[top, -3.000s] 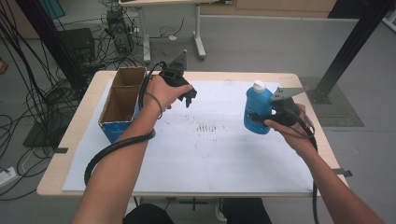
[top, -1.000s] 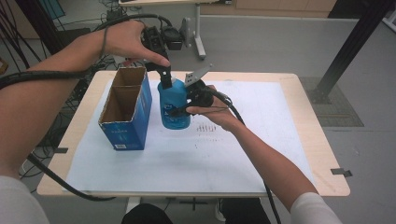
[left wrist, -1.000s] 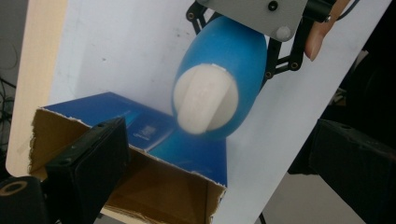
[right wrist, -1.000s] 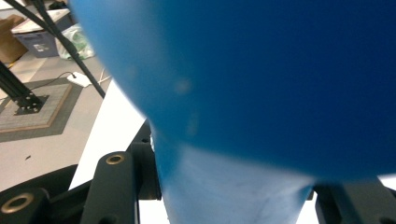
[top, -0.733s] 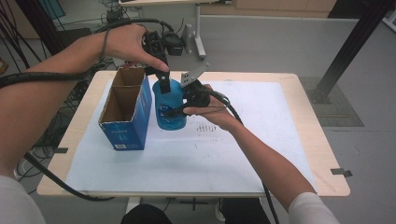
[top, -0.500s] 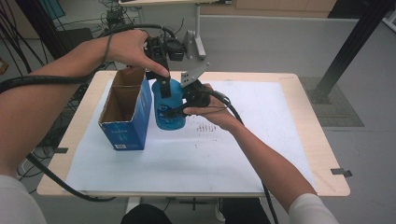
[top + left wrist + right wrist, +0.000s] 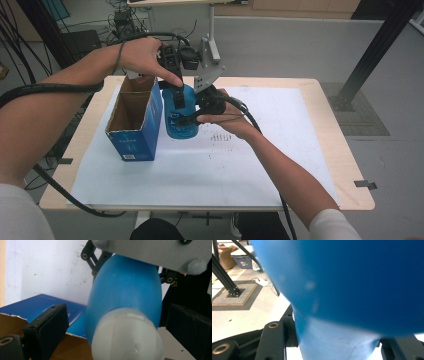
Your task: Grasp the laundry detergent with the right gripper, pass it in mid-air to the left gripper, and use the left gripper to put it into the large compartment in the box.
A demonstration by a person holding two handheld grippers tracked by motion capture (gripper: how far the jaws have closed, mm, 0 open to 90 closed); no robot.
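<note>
A blue bottle [image 7: 179,122] with a white cap stands upright on the white sheet, right beside an open blue cardboard box [image 7: 131,131]. My right gripper [image 7: 194,116] is shut on the bottle's body from the right; in the right gripper view the blue bottle [image 7: 352,277] sits squeezed between the jaws. My left gripper [image 7: 178,98] comes down from above onto the bottle's top. In the left gripper view the white cap [image 7: 125,340] of the bottle [image 7: 125,295] lies between the jaws, which stand open with gaps on both sides.
A white paper sheet [image 7: 280,165] covers most of the wooden table [image 7: 345,150]. The box stands near the table's left edge. Cables [image 7: 60,187] trail off the left side. A black post [image 7: 372,50] rises beyond the right corner.
The right gripper has carried the bottle from the right side to beside the box. Over the last second the left gripper has come down over the cap.
</note>
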